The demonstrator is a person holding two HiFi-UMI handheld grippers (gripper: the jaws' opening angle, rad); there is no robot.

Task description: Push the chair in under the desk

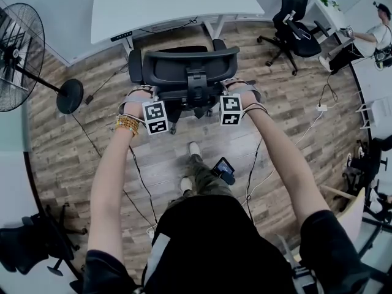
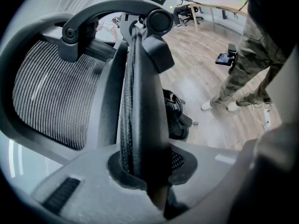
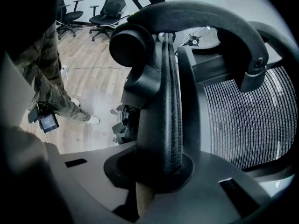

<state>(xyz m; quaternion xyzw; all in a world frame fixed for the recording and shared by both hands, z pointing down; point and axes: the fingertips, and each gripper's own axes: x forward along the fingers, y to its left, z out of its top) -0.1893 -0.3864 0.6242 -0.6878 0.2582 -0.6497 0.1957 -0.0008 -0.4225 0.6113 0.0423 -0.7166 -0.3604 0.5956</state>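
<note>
Chair [image 1: 187, 71] gripped by the back at both ends, counter [image 1: 171, 5] straight ahead at 12 o'clock.

Nearest, left tongs [image 1: 142, 92] at 9 o'clock of the headrest post and right tongs [image 1: 242, 88] at 3 o'clock, each closed down narrow with the padded top rim of the backrest pinched between its pads and nothing else held. Just beyond, backrest lying long axis 9 to 3, square across the push line, so neither hand the nearer. Farther on at 12 o'clock, white counter edge close behind the backrest and roughly parallel to it. Reach of the seat under it hidden by the backrest. Probably calling for an even, level shove toward 12 from both hands, to stop the castors swinging the chair off toward 11 or 1.
</note>
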